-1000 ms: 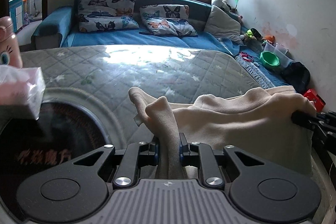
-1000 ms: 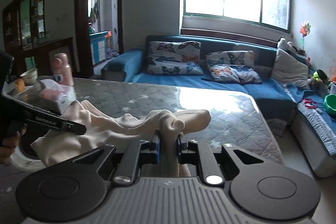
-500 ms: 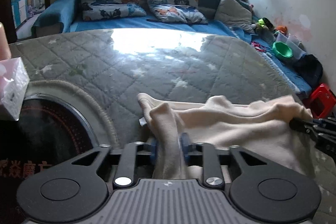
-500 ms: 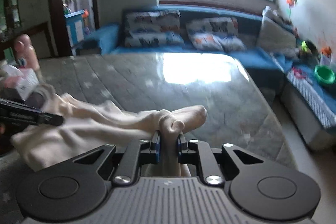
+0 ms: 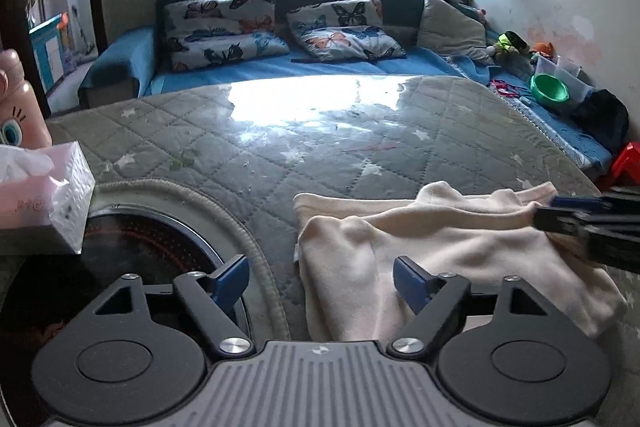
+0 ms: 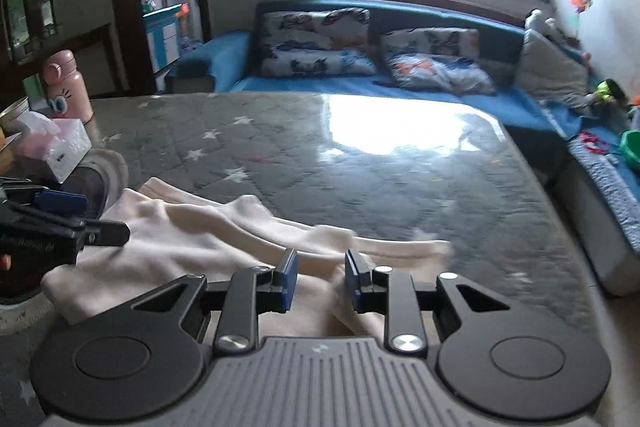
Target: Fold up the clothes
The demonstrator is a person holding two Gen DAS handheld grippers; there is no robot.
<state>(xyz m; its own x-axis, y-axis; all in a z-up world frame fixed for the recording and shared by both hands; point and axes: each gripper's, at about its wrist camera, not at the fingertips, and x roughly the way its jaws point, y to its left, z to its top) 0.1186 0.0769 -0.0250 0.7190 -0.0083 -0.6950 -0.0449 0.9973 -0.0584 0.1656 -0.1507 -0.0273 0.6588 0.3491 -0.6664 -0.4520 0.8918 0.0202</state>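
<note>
Tissue box (image 5: 44, 199): at the left edge of the surface (image 5: 320, 155), beside a pink bottle (image 5: 20, 107); well apart from the work.

Round dark plate (image 5: 132, 251): set into the near left of the surface, ringed by a pale rim; just left of the cloth, not touching it as far as can be told.

Left hand-held gripper (image 5: 322, 279): jaws spread wide, blue pads clear of the fabric; hovering over the cloth's near left edge, holding nothing.

Cream garment (image 5: 432, 247): lying on the quilted surface near its front edge, doubled over with one layer resting on another; a narrower strip (image 6: 360, 247) reaching out toward the right edge. Top layer rumpled, edges not lined up.

Right hand-held gripper (image 6: 320, 281): jaws parted, less widely than the left; fabric lies below and between the pads but is not pinched.

Step in hand: release after laying one fold down, judged from both grippers standing open over a garment already doubled.

Task progress: partly done; shape still long and loose, at least one more fold wanted.

Next move calls for: picking fresh grip points at the two ends of one edge, closing on both layers together, and carrying that edge across without dragging the lower layer askew.

Risk: soft fabric bunching if only the top layer is caught.
</note>
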